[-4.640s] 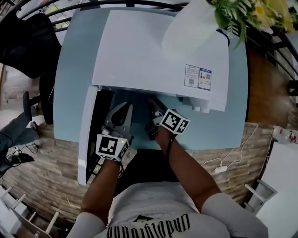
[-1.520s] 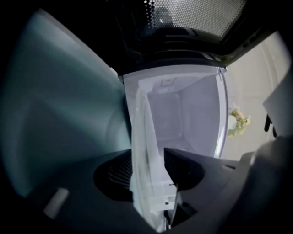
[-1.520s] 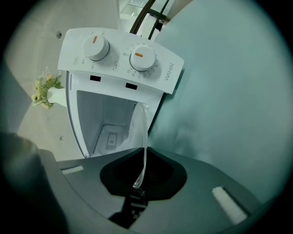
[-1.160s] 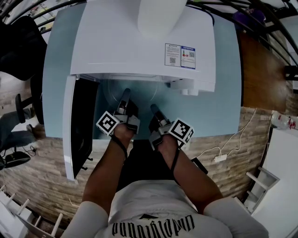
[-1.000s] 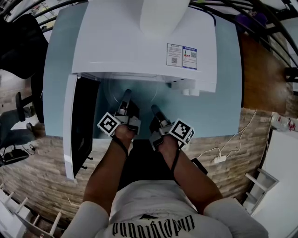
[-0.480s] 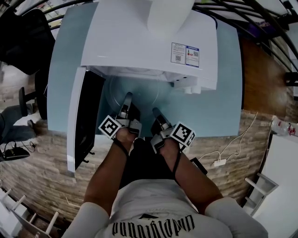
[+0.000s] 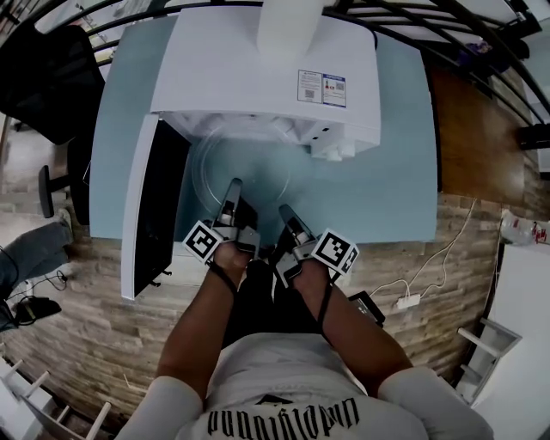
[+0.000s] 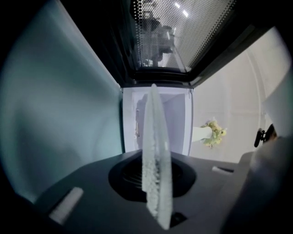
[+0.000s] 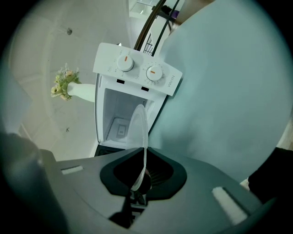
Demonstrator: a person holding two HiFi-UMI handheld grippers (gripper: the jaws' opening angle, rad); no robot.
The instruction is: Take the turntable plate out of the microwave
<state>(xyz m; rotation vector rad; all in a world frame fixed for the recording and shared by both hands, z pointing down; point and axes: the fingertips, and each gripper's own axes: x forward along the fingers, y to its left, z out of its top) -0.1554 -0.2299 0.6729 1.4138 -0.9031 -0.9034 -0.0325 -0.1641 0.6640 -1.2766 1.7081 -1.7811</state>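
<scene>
The clear glass turntable plate (image 7: 245, 163) hangs level in front of the white microwave (image 7: 258, 77), mostly outside its open cavity. My left gripper (image 7: 232, 186) is shut on the plate's near rim, and my right gripper (image 7: 284, 210) is shut on that rim a little to the right. In the left gripper view the plate (image 8: 155, 169) stands edge-on between the jaws of the left gripper (image 8: 156, 192), with the cavity (image 8: 176, 123) behind it. In the right gripper view the thin plate rim (image 9: 140, 137) runs into the right gripper (image 9: 138, 179), in front of the microwave's cavity (image 9: 119, 123).
The microwave door (image 7: 150, 206) swings open to the left, its mesh window (image 8: 183, 32) close above the left gripper. The microwave sits on a pale blue table (image 7: 404, 163). A white vase (image 7: 292, 26) stands on top of it. A black chair (image 7: 43, 77) is at the far left.
Both grippers have drawn back toward the person with the plate, which has slid from the cavity out over the table. Both jaws stay shut on its rim.
</scene>
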